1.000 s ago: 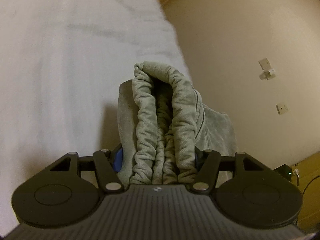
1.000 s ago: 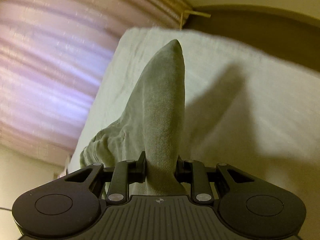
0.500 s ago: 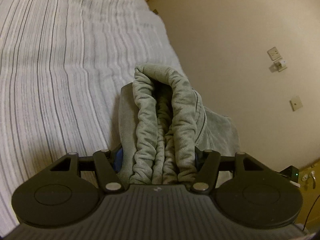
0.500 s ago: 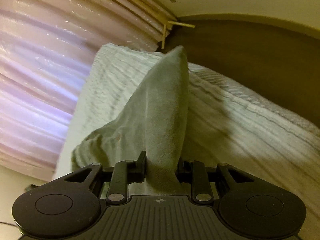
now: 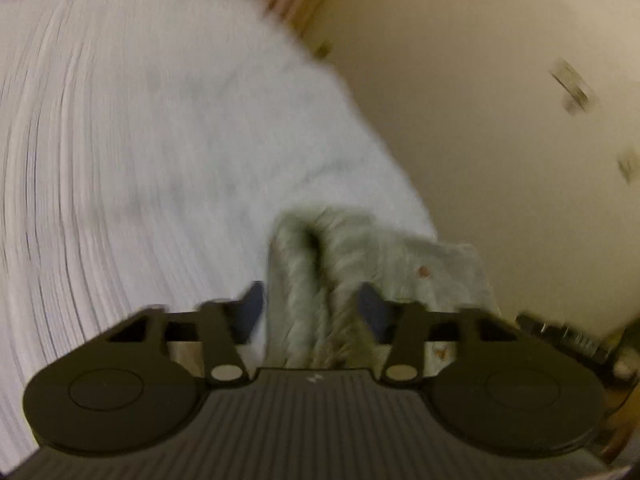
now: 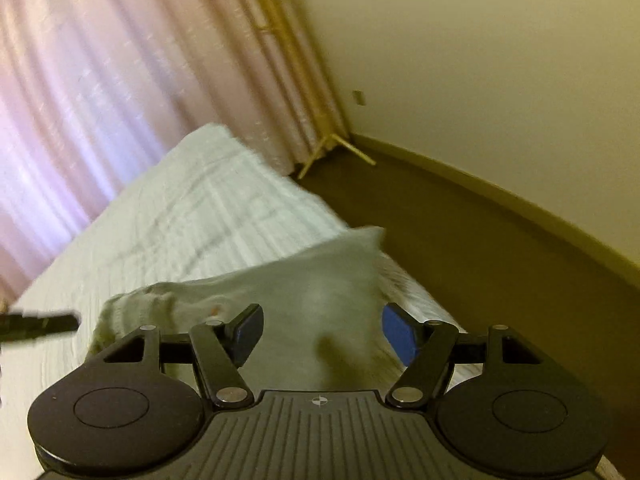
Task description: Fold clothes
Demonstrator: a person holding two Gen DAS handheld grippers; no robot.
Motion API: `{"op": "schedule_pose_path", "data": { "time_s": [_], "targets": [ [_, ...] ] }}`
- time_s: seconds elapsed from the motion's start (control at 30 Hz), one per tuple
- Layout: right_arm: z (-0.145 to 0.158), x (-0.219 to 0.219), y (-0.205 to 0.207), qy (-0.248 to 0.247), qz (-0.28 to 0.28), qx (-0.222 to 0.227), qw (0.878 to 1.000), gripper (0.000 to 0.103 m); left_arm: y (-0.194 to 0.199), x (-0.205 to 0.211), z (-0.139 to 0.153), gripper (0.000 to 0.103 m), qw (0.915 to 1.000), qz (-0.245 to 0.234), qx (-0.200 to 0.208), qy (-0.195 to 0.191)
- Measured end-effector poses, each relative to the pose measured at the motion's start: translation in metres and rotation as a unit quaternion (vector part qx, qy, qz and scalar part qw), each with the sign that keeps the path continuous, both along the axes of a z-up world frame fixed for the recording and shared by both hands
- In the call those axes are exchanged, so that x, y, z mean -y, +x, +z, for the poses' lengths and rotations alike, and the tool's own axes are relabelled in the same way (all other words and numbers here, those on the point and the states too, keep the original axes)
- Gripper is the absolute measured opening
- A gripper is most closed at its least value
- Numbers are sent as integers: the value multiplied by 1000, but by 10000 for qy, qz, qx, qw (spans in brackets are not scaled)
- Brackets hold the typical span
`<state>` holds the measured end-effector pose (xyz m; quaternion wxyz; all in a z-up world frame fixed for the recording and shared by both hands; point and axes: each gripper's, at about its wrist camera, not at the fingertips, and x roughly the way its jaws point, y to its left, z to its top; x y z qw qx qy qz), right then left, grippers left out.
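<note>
The garment, a grey-green fleece-like piece, was judged soft, light and limp, apt to sag and bunch wherever unsupported; a hold on a hem or corner, with several layers gathered together, appeared the soundest purchase. At the left gripper, a gathered bundle of it rose between the jaws and spilled to the right of them over the bed; the view was blurred, but the jaws had just been closing and the pads appeared to press the bundle from both sides. At the right gripper, the jaws had just been opening and stood wide apart, the cloth lying slack ahead of and below them on the bed, touching neither pad. Against the earlier frames, the tall peak of fabric formerly pinched upright in the right jaws had dropped flat, and the bundle in the left jaws sat lower and narrower than before. The left view had swung, with the wall filling its right side.
</note>
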<state>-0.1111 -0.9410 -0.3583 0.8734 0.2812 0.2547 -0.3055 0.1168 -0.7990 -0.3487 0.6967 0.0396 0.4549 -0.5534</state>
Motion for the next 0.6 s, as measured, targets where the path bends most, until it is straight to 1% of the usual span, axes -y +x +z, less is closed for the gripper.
{"op": "schedule_pose_path", "data": {
  "time_s": [0.03,0.07,0.1,0.13,0.2,0.23,0.3,0.33,0.43,0.5,0.53,0.6],
  "targets": [
    [0,-3,10,-54,73,-55,9999,69,-8,9,9,22,9997,-130,205,-24],
    [-2,-5,19,-96,132,-81,9998,66,-17,18,17,18,9988,-260,409,-48],
    [-3,-7,25,-102,150,-112,9998,61,-25,28,26,12,9973,-390,613,-72],
    [-5,-8,30,-105,166,-141,9997,60,-33,38,28,10,9958,-474,777,-53],
    [-13,-7,38,-115,179,-221,9995,60,-46,62,21,8,9922,-611,1082,85],
    [-20,-6,41,-159,199,-332,9991,60,-53,70,14,7,9901,-645,1229,220],
    [-32,-5,46,-299,323,-573,9974,59,-61,82,-6,8,9818,-760,1650,558],
    [-38,-6,48,-399,419,-711,9958,58,-64,82,-14,9,9777,-807,1827,644],
    [-50,-18,49,-796,734,-1083,9882,58,-71,78,-33,10,9661,-949,2288,725],
    [-51,-22,47,-895,786,-1142,9863,58,-78,76,-42,10,9540,-1125,2676,750],
    [-49,-24,44,-910,783,-1157,9860,58,-81,75,-43,10,9496,-1158,2811,761],
    [-39,-31,34,-907,706,-1065,9876,58,-88,73,-41,10,9438,-1165,2996,770]
  ]
}}
